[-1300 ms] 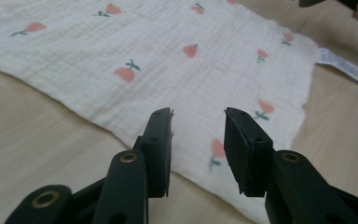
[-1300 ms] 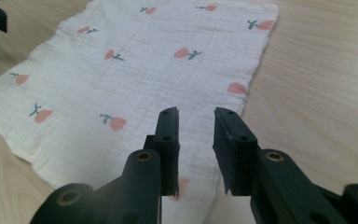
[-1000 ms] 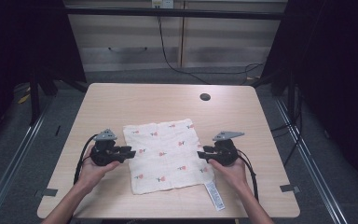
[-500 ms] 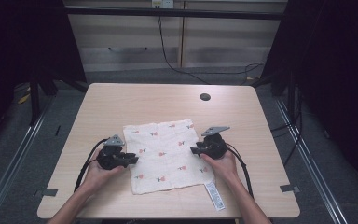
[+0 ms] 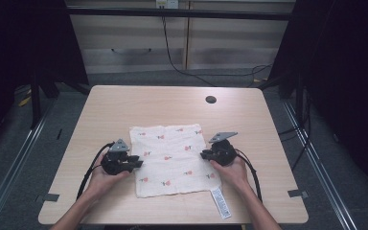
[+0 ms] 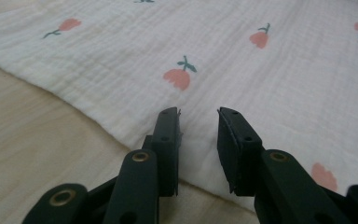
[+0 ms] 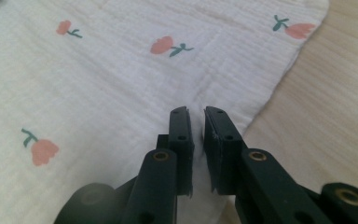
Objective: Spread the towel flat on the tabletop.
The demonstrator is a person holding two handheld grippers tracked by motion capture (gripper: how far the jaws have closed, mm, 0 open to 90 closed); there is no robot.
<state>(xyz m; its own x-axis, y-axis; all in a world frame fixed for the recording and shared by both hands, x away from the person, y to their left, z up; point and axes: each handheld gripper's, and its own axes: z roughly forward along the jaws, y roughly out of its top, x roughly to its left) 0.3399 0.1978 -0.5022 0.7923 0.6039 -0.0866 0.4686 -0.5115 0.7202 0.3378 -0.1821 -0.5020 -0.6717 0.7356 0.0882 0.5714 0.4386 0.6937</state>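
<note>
A white cloth [image 5: 170, 158] printed with small pink flowers lies flat on the wooden table [image 5: 148, 105]. My left gripper [image 5: 137, 164] rests at the cloth's left edge and points right. In the left gripper view the gripper [image 6: 198, 114] is open, its jaws have just been opening slightly, and the cloth [image 6: 214, 60] lies under the gap. My right gripper [image 5: 203, 155] sits at the cloth's right edge and points left. In the right gripper view the gripper [image 7: 196, 111] has just been closing and a narrow gap remains over the cloth's border [image 7: 98, 84]. I see no clear pinch.
A white care label [image 5: 220, 202] sticks out from the cloth's near right corner. A dark round cable hole [image 5: 211, 99] sits at the far right of the table. Black cables trail from both grippers toward the near edge.
Both grippers have edged slightly inward onto the cloth's side edges. The cloth lies as before.
</note>
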